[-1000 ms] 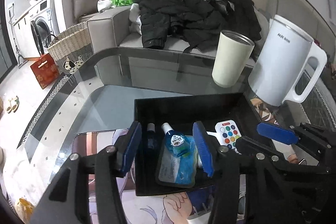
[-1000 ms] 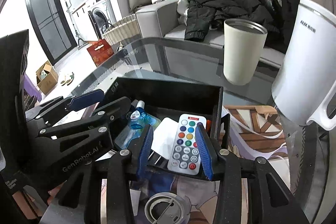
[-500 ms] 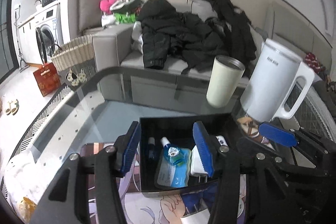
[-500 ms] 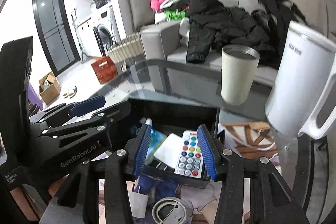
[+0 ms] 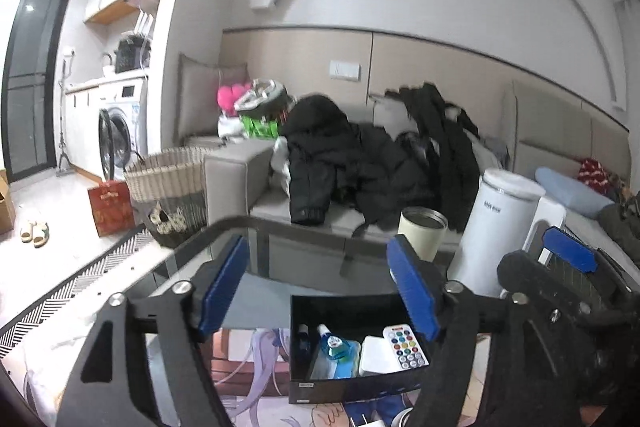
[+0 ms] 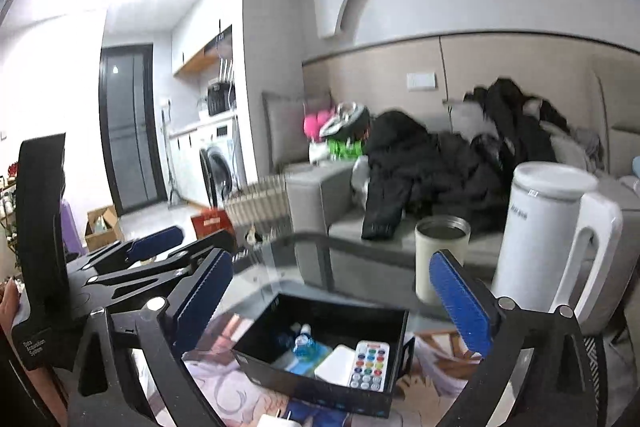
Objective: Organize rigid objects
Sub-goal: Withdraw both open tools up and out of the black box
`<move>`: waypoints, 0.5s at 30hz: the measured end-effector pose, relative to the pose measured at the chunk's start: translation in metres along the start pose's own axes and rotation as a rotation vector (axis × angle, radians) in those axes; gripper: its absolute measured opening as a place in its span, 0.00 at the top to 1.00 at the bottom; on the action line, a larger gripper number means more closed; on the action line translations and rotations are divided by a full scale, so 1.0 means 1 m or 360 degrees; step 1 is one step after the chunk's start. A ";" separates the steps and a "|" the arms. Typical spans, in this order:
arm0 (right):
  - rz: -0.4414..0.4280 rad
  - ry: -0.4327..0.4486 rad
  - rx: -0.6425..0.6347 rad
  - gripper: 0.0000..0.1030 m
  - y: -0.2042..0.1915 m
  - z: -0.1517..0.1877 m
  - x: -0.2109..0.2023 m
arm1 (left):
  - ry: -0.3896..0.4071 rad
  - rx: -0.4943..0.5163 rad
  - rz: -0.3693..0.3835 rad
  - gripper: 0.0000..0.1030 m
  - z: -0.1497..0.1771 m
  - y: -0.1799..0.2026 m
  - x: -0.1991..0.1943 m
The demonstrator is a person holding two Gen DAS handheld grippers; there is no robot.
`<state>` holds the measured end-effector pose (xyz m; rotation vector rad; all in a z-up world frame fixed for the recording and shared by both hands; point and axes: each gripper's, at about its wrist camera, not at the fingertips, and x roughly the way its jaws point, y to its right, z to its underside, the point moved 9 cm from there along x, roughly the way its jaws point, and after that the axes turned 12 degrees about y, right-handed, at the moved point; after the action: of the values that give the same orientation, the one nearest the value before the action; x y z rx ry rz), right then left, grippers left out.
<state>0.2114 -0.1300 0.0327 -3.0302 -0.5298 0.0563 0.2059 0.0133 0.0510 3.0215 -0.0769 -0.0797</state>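
Both tongs were spread and empty: left gripper (image 5: 320, 291), right gripper (image 6: 340, 299), above the black tray (image 6: 256, 363). The remote (image 6: 369, 363) lay inside it. I judged the tumbler (image 6: 440, 259) and kettle (image 6: 544, 243) nearby on glass as knock-over risks.

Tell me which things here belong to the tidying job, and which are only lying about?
Belong to the job:
black box
remote control
blue bottle
white block
white plug, outside the box

Lying about:
kettle
tumbler
black jackets
wicker basket
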 end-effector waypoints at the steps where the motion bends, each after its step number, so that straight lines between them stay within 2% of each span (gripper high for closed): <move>1: 0.0002 0.0021 -0.0005 0.01 -0.001 -0.004 -0.004 | 0.0031 0.0004 -0.0010 0.25 -0.003 -0.001 -0.005; 9: 0.0069 0.0183 0.0060 0.00 0.014 -0.027 -0.043 | 0.0222 -0.0007 -0.0025 0.25 -0.023 -0.011 -0.043; 15: 0.0087 0.0282 -0.0010 0.00 0.016 -0.041 -0.070 | 0.0207 0.0000 0.0022 0.25 -0.020 -0.008 -0.055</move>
<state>0.1528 -0.1716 0.0744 -3.0157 -0.4329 -0.2099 0.1522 0.0266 0.0722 3.0167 -0.0858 0.1183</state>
